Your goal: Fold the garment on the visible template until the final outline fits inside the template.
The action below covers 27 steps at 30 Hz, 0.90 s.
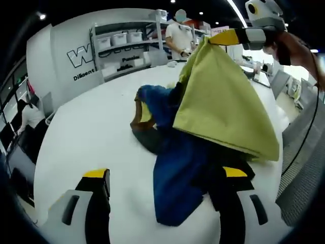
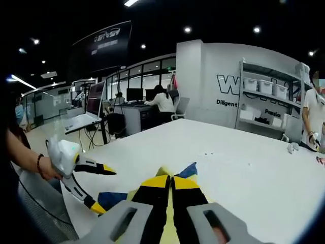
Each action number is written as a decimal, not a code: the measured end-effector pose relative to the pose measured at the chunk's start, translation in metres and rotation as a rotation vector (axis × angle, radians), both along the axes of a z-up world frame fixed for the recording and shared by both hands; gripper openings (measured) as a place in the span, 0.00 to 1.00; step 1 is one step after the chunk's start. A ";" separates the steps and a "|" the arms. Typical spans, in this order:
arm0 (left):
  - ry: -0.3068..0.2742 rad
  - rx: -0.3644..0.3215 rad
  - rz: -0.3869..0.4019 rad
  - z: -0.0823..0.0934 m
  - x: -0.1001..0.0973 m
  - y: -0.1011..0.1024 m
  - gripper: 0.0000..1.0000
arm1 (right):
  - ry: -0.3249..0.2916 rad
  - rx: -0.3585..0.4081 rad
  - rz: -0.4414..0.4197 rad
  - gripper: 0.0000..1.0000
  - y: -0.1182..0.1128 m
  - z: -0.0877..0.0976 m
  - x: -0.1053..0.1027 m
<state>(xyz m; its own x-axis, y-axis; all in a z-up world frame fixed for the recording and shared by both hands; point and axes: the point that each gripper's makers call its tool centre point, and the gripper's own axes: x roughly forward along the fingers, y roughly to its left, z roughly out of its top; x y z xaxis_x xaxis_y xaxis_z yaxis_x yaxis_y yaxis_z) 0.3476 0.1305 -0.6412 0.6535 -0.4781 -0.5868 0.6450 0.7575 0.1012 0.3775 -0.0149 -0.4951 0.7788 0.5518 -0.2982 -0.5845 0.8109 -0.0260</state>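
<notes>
White table [image 1: 91,132] in an open office with shelving [image 1: 122,46].
Right gripper [image 2: 171,179] clamps the lifted yellow-green garment [image 1: 223,107]; left gripper [image 1: 165,175] gapes over blue cloth [image 1: 177,173].

**You were in an open-plan office and lab space.**
You worked at a white table [image 2: 244,168], with bin-stocked shelving [image 2: 264,101], a logo wall [image 2: 228,84], desks with monitors [image 2: 134,94] and ceiling spotlights around you.

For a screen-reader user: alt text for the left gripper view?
The right gripper lifts a yellow-green cloth above a blue garment on a white table. The left gripper is open, one of its jaws on the blue fabric.
</notes>
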 end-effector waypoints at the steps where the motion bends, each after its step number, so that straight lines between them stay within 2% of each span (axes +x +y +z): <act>1: 0.002 0.000 -0.005 -0.001 0.000 -0.002 0.80 | -0.002 0.003 -0.004 0.00 -0.001 0.001 0.000; 5: 0.005 0.008 -0.032 -0.004 0.000 -0.010 0.78 | -0.020 0.010 -0.037 0.00 -0.014 0.007 0.004; 10: 0.013 0.024 -0.025 -0.009 0.001 -0.014 0.77 | -0.023 0.049 -0.084 0.00 -0.032 0.014 0.009; 15: 0.036 0.037 -0.025 -0.014 0.000 -0.015 0.75 | -0.020 0.053 -0.125 0.00 -0.047 0.011 0.012; 17: 0.026 0.050 -0.025 -0.014 0.000 -0.015 0.74 | -0.012 0.062 -0.141 0.00 -0.055 0.009 0.014; 22: 0.039 0.082 -0.025 -0.021 -0.002 -0.012 0.66 | 0.001 0.064 -0.177 0.00 -0.069 0.004 0.013; 27: 0.042 0.080 -0.012 -0.022 -0.001 -0.009 0.66 | 0.003 0.060 -0.210 0.00 -0.083 0.002 0.015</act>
